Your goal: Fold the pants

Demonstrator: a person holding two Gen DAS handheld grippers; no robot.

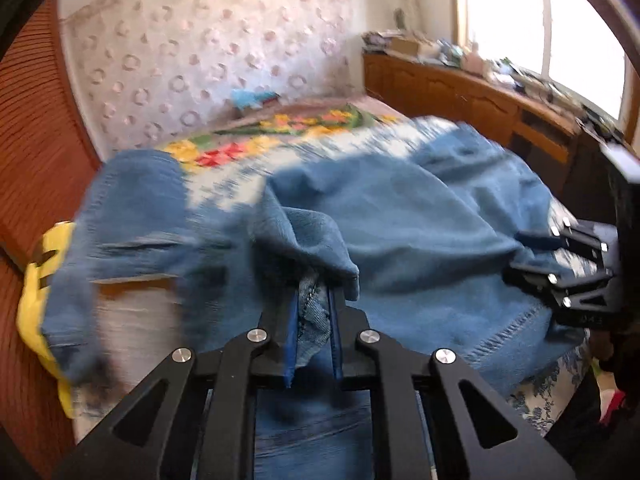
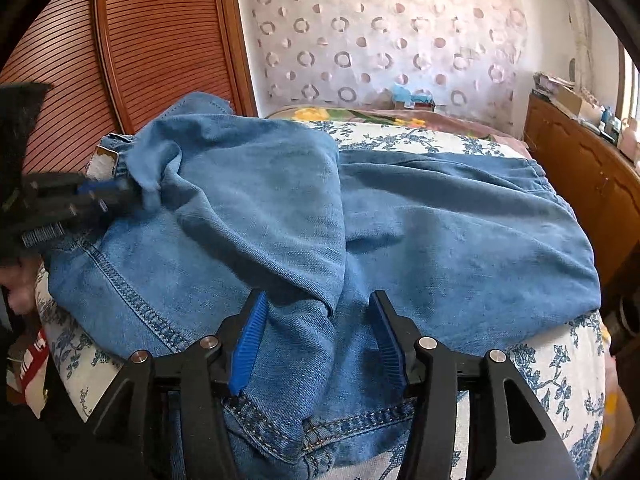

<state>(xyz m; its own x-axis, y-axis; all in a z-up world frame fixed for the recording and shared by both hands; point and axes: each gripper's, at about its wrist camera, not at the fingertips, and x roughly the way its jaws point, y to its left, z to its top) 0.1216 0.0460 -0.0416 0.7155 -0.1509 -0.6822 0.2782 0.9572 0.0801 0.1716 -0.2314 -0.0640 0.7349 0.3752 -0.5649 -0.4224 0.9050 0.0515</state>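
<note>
Blue denim pants (image 2: 440, 232) lie bunched on a bed, partly doubled over themselves, and show in the left wrist view (image 1: 420, 220) too. My left gripper (image 1: 314, 296) is shut on a fold of the denim near a stitched edge; it shows at the left of the right wrist view (image 2: 116, 194). My right gripper (image 2: 320, 304) is open, its blue-padded fingers (image 2: 250, 340) apart over a raised fold near the hem, not clamping it. In the left wrist view the right gripper (image 1: 520, 252) sits at the pants' right edge.
The bed has a blue-and-white floral sheet (image 2: 560, 380) and a flowered blanket (image 1: 304, 124) further back. A wooden slatted door (image 2: 132, 40) stands on the left, a wooden cabinet (image 1: 460, 92) with clutter under a window on the right. A yellow item (image 1: 36, 300) lies at the bed's left edge.
</note>
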